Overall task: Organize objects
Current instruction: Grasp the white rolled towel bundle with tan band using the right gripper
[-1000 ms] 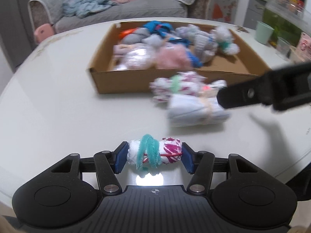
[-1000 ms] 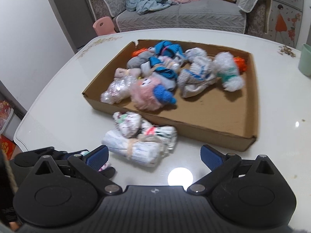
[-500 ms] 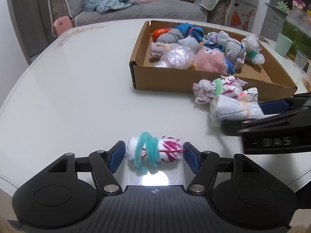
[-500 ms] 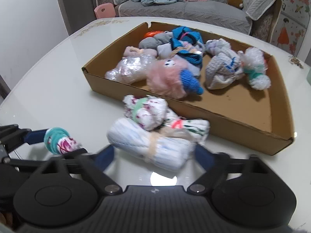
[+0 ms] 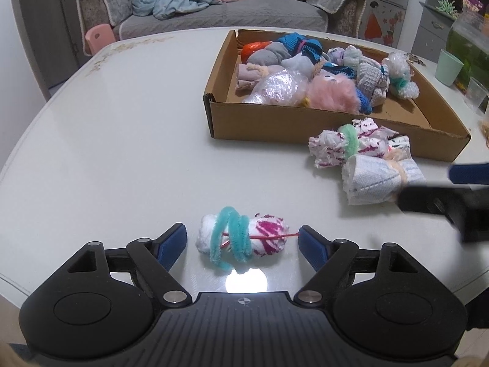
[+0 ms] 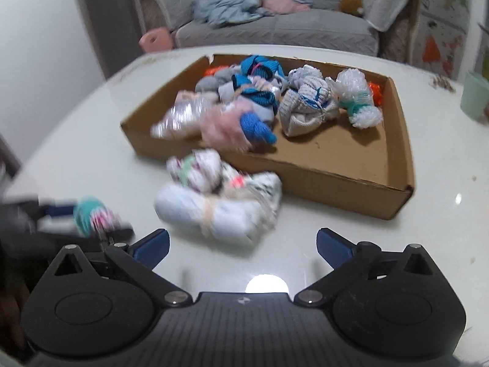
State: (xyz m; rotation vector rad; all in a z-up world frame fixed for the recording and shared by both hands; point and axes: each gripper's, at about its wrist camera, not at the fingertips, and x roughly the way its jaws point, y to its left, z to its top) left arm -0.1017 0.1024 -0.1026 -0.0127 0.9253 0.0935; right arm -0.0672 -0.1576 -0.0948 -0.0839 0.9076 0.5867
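Observation:
A white and pink sock roll tied with a teal pipe cleaner [image 5: 241,238] lies on the white table between the open jaws of my left gripper [image 5: 243,240], untouched by either pad. It also shows blurred in the right wrist view [image 6: 93,215]. My right gripper [image 6: 243,243] is open and empty, just in front of a white cloth roll with a beige band [image 6: 214,214]. That roll [image 5: 379,179] lies against a pink-speckled bundle with a green tie [image 5: 348,145]. A cardboard box [image 5: 275,122] holds several bundled socks.
A pale green cup [image 5: 447,67] and a clear cup [image 5: 475,93] stand at the table's right edge beside a glass tank. A grey sofa [image 5: 214,9] with blankets and a pink stool [image 5: 99,38] are beyond the table.
My left gripper has opened and let go of the teal-tied sock roll, which now lies on the table. My right gripper has drawn back a little from the white roll.

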